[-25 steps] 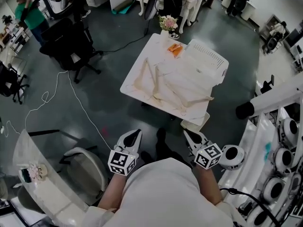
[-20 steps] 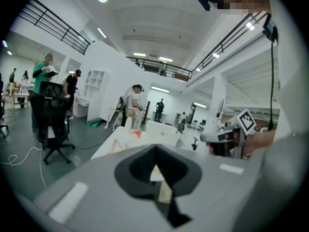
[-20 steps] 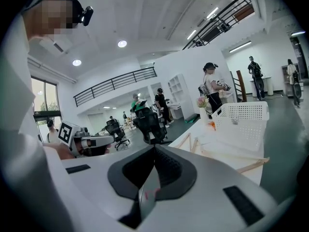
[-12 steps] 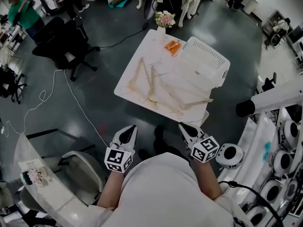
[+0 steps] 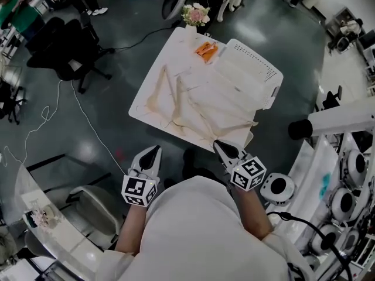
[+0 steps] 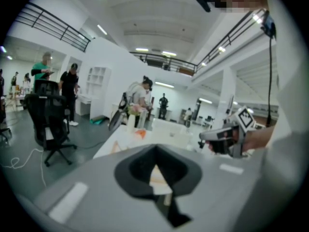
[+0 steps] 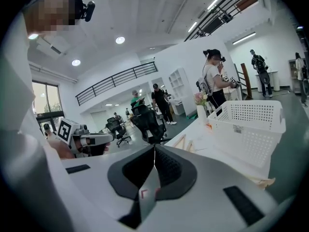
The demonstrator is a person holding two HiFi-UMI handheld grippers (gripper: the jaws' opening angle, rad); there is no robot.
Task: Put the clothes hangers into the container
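- The left gripper (image 5: pixel 153 150) and right gripper (image 5: pixel 218 144) are both seen with jaws pressed together, nothing held
- The wooden clothes hangers (image 5: pixel 176 104) are spread on the white table (image 5: pixel 140 105), ahead of both grippers; the perforated basket (image 5: pixel 253 69) is set at its far right
- The right gripper is judged nearer; the closest hanger's long axis is laid crosswise along the near edge
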